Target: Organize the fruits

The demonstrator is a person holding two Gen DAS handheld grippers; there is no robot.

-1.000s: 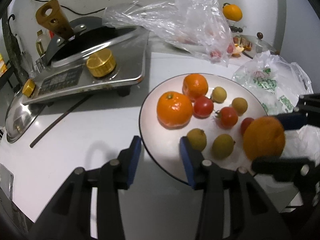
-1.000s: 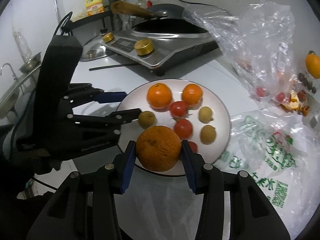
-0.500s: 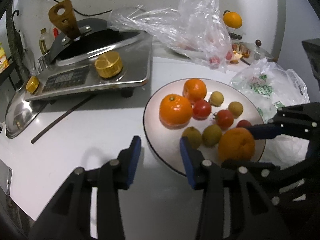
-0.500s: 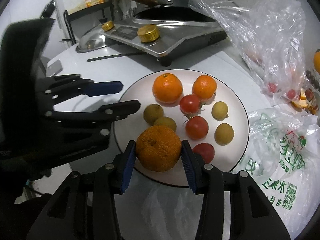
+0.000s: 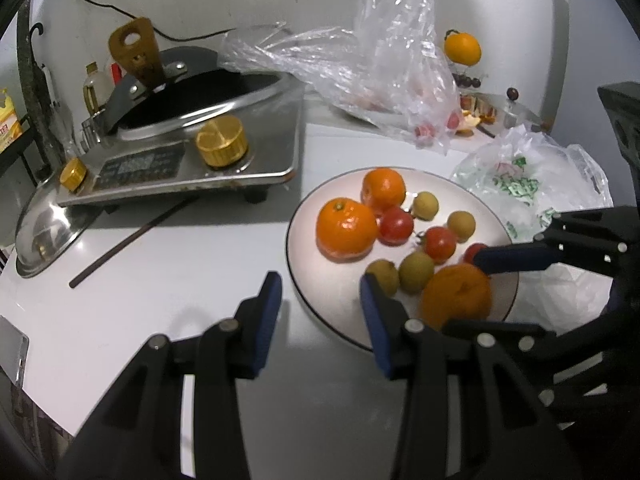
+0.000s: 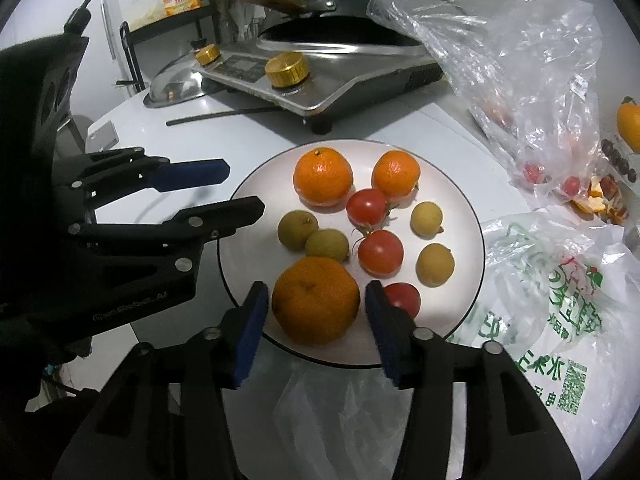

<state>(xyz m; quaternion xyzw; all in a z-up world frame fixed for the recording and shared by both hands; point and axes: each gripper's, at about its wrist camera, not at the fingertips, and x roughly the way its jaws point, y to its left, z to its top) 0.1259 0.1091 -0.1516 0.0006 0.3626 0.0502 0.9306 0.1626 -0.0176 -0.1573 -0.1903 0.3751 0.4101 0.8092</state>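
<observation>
On plate (image 6: pixel 472 216): orange (image 6: pixel 316 300) set down at near edge, release step.
R gripper (image 6: pixel 316 320) jaws just opening, pads clear of it; L gripper (image 5: pixel 320 308) part-open, empty. Next: back R off w/o nudging fruit.

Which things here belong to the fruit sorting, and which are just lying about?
Part of the job:
plate
big orange, between the open right claw pads, just released
two smaller oranges
tomatoes
small green-yellow fruits
left claw, empty

Lying about:
cooker
metal lid
clear bag
printed bag
</observation>
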